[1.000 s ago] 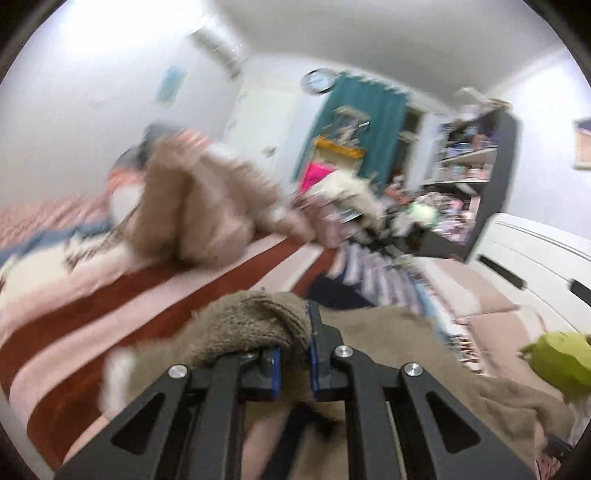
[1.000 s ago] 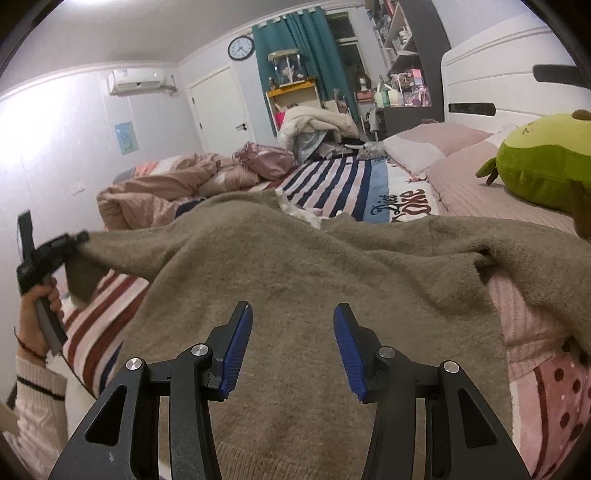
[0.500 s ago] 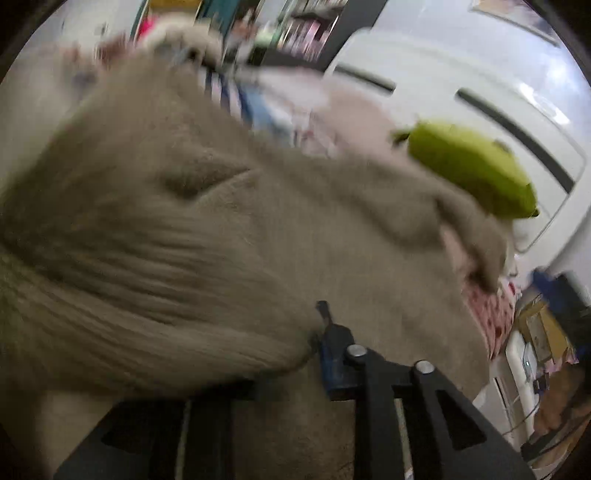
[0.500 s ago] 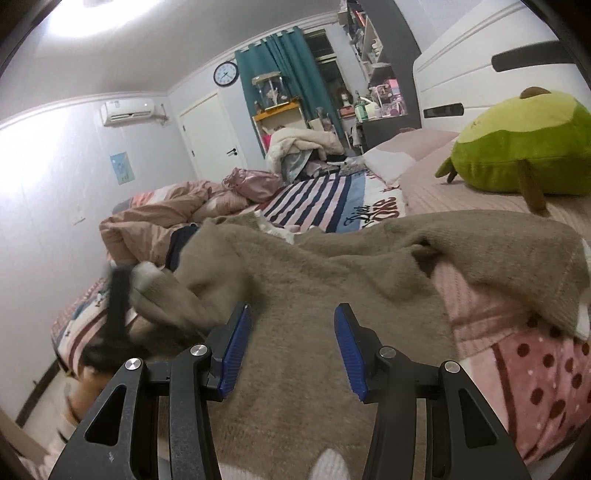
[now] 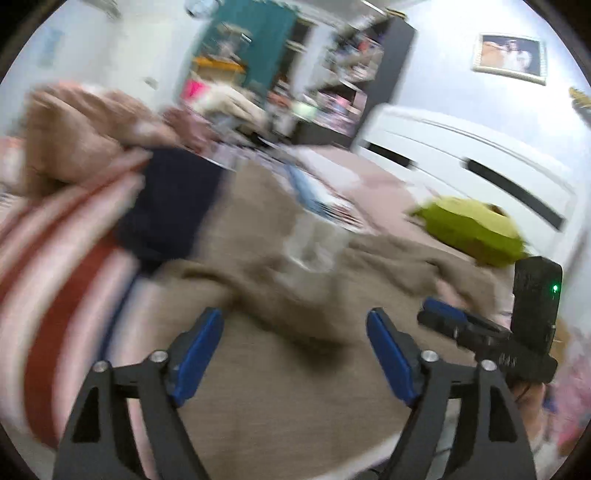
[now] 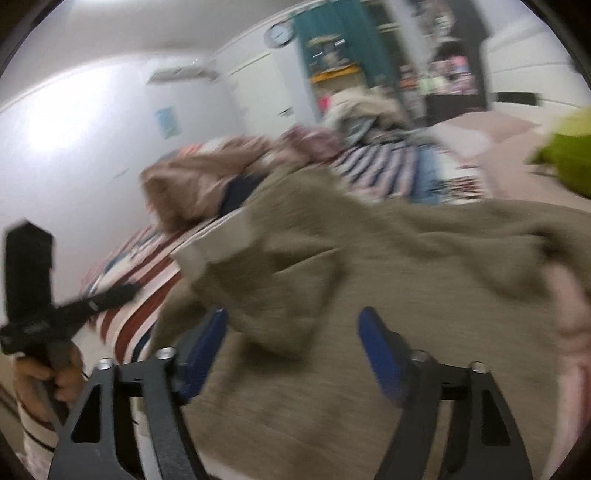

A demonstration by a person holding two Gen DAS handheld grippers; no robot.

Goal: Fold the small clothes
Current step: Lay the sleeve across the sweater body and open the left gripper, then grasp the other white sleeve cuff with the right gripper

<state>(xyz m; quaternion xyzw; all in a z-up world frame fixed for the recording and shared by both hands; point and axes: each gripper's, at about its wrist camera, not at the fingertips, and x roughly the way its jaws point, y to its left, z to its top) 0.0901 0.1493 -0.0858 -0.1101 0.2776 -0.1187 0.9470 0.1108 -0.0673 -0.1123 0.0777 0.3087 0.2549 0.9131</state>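
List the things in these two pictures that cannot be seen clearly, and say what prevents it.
- Sweater, both views: motion blur; fold lines unclear.
- Its near hem, both views: cut off by the bottom edge and the gripper frames.
- Green plush toy, right wrist view: cut off by the right edge.
- Shelf, left wrist view: contents blurred and too small.
- Clock, right wrist view: too small to read.

We see a fuzzy matt knit sweater [image 6: 388,295], soft striped cloth bedding [image 5: 55,258], and matt black hand-held gripper [image 5: 295,354] frames with blue ribbed pads [image 5: 388,354].
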